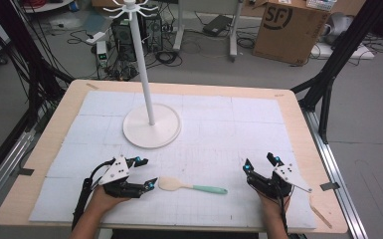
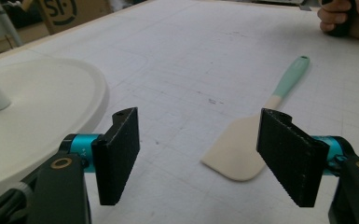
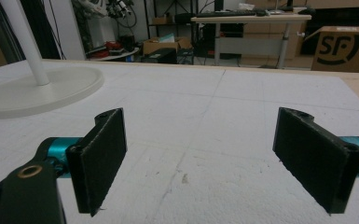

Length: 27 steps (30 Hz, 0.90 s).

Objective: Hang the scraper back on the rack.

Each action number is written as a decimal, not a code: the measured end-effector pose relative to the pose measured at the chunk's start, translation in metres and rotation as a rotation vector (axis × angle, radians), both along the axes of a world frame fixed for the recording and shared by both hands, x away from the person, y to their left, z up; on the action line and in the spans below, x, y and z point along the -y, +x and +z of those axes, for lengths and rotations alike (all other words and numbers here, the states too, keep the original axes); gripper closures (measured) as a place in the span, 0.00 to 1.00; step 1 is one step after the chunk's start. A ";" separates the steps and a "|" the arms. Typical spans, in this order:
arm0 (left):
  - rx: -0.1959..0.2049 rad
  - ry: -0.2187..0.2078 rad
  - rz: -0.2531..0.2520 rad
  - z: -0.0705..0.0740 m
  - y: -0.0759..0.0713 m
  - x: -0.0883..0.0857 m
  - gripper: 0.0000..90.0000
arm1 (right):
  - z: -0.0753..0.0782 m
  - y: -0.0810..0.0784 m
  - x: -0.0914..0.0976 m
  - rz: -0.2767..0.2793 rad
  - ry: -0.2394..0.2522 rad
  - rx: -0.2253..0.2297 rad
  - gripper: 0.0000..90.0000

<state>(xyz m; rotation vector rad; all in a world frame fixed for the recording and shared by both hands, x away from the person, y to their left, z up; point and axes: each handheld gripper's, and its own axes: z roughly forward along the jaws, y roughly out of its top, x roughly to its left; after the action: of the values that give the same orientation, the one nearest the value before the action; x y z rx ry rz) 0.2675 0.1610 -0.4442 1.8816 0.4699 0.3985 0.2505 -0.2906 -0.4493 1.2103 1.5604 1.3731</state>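
Left gripper (image 1: 147,173): jaws stood wide apart, gripping nothing, the spatula (image 1: 191,186) lying flat on the table (image 1: 288,107) just beyond its tips, blade nearest. Right gripper (image 1: 261,163): jaws likewise spread, empty, well apart from the spatula's green handle.

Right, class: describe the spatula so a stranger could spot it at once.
Start at the white round-based stand on the white gridded table mat. Nearer the person, between the left gripper and right gripper, lies the cream-bladed spatula; only it has a mint-green handle.
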 end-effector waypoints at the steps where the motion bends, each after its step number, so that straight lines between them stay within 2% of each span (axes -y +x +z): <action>1: -0.006 0.005 -0.011 0.000 0.001 0.002 0.34 | 0.000 0.000 0.000 0.001 -0.001 0.000 0.19; 4: -0.012 0.018 -0.086 0.000 0.003 0.011 0.35 | 0.000 0.000 0.000 0.002 -0.002 -0.004 0.19; 7: -0.035 0.038 -0.166 0.001 0.005 0.022 0.37 | 0.000 0.000 -0.001 0.002 -0.004 -0.002 0.19; 10: -0.054 0.078 -0.229 0.001 0.010 0.033 0.38 | 0.000 0.000 -0.001 0.002 -0.005 -0.003 0.19; 16: -0.041 0.148 -0.287 -0.001 0.016 0.054 0.44 | 0.000 0.000 -0.001 0.002 -0.004 -0.002 0.19; 20: -0.051 0.153 -0.334 -0.002 0.018 0.066 0.45 | 0.000 0.000 -0.001 0.002 -0.004 -0.003 0.19; 23: -0.057 0.171 -0.348 -0.002 0.020 0.071 0.45 | 0.000 0.000 0.000 0.002 -0.006 -0.002 0.19; 27: -0.072 0.165 -0.378 -0.002 0.024 0.078 0.49 | 0.000 0.000 -0.001 0.001 -0.007 0.001 0.19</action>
<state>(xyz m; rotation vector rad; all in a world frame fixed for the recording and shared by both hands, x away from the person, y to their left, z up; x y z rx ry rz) 0.2914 0.0825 -0.4462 2.0966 0.1226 0.1198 0.2507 -0.2900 -0.4493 1.2042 1.5641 1.3680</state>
